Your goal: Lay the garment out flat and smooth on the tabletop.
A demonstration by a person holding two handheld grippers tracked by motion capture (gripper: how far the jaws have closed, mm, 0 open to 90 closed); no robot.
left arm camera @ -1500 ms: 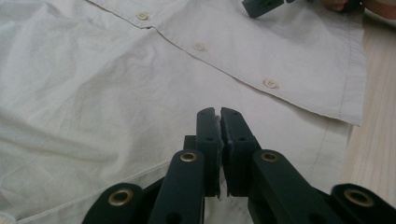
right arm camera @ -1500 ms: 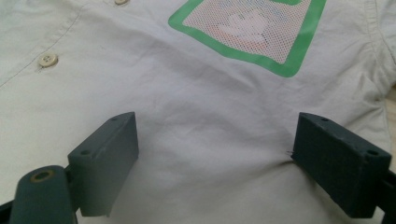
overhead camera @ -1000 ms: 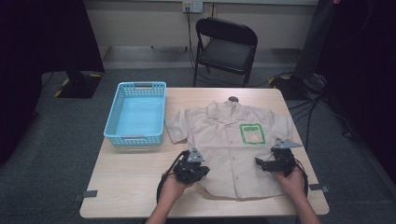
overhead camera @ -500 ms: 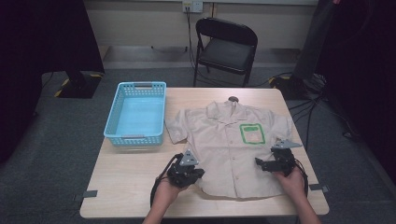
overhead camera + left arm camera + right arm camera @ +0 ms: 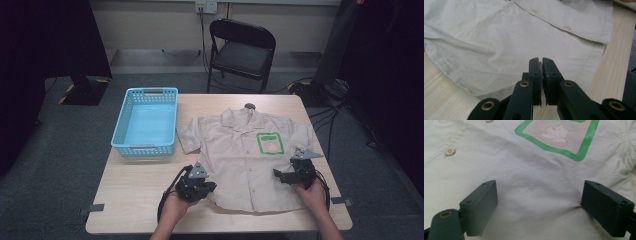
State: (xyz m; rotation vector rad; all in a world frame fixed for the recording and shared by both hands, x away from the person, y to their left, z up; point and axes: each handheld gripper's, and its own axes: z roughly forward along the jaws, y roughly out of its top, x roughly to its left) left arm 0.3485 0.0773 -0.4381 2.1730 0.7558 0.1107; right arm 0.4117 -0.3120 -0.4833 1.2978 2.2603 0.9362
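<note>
The shirt (image 5: 247, 160) is showing as thin, matt beige woven cloth, softly creased, with smooth pale plastic-looking buttons (image 5: 450, 151) and a chest pocket (image 5: 559, 135) of fine white mesh edged in a flat green band. The table (image 5: 135, 195) is looking like pale wood-grain board — smooth, with a low sheen — and the basket (image 5: 147, 122) is reading as glossy light-blue plastic lattice. The gripper pads (image 5: 480, 205) are appearing as matt black plastic — with brass-coloured metal rivets (image 5: 524, 84) shining at the joints.

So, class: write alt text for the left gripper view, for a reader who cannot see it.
The left gripper, black, is shut on the lower edge of a beige short-sleeved button-up cotton shirt lying flat on a light wooden table.
</note>
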